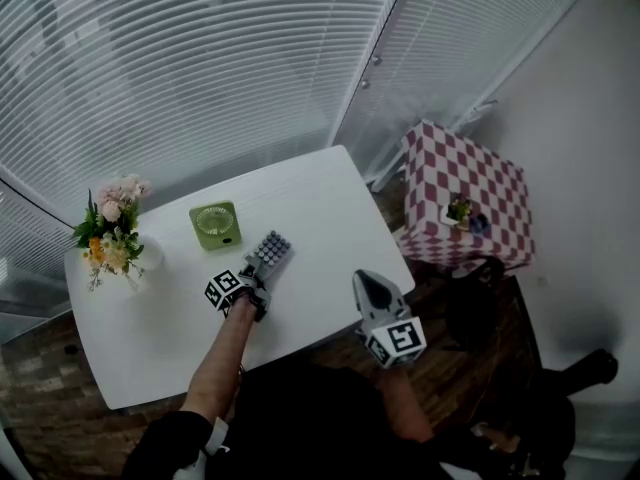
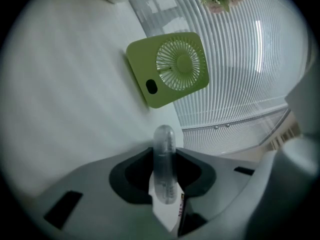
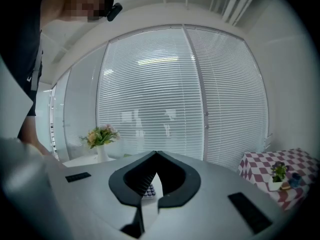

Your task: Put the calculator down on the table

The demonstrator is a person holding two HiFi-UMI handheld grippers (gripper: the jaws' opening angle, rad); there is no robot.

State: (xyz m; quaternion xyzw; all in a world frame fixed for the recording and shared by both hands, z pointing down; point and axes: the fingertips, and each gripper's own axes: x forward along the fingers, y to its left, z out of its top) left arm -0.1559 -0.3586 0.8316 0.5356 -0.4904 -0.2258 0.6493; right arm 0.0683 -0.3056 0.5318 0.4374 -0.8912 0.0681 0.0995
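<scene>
Right gripper (image 1: pixel 366 283) jaws together, empty, beyond desk (image 1: pixel 330 208) front edge. Left gripper (image 1: pixel 256 278) clamped on calculator (image 1: pixel 272 249) end, mid-desk; desk contact unclear. Risk: release while 1 end raised, calculator drops.

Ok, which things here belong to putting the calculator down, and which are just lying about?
In the job:
calculator
left gripper holding it
white table

Lying about:
green fan
flower vase
checked stool
shut right gripper
</scene>
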